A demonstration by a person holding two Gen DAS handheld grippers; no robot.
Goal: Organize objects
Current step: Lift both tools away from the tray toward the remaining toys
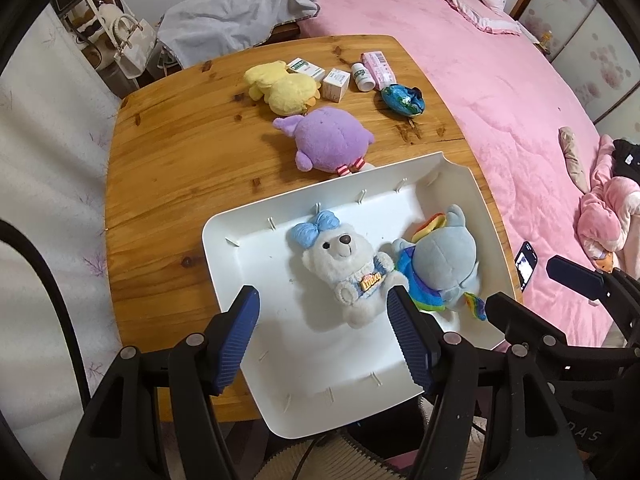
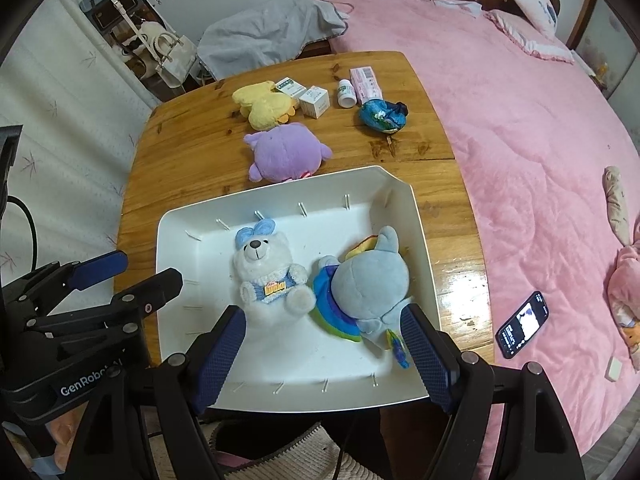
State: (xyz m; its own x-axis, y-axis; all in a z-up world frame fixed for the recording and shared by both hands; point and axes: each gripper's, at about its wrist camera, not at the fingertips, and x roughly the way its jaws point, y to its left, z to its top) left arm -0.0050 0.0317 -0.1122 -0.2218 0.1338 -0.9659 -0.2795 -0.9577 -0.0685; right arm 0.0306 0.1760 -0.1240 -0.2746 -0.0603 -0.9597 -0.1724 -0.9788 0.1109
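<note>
So far we have two toys in the white tray (image 2: pixel 424 240): the white bear (image 2: pixel 268 276) and the grey plush (image 2: pixel 368 280) lie side by side, touching. Both of our tools are spread wide and carry nothing: the left gripper (image 1: pixel 324 336) hovers over the tray's near half, the right gripper (image 2: pixel 320 356) low over its near edge.

We judge the purple plush (image 1: pixel 328 140), just beyond the tray's far rim, as the next pick, with the yellow plush (image 1: pixel 284 88) behind it. To do it well, we should reach over the tray without brushing the bear, straddle the round body across its middle, and squeeze deep into the soft fill. The boxes (image 1: pixel 336 84), bottle (image 1: pixel 362 76) and blue bundle (image 1: pixel 402 98) probably belong elsewhere.
</note>
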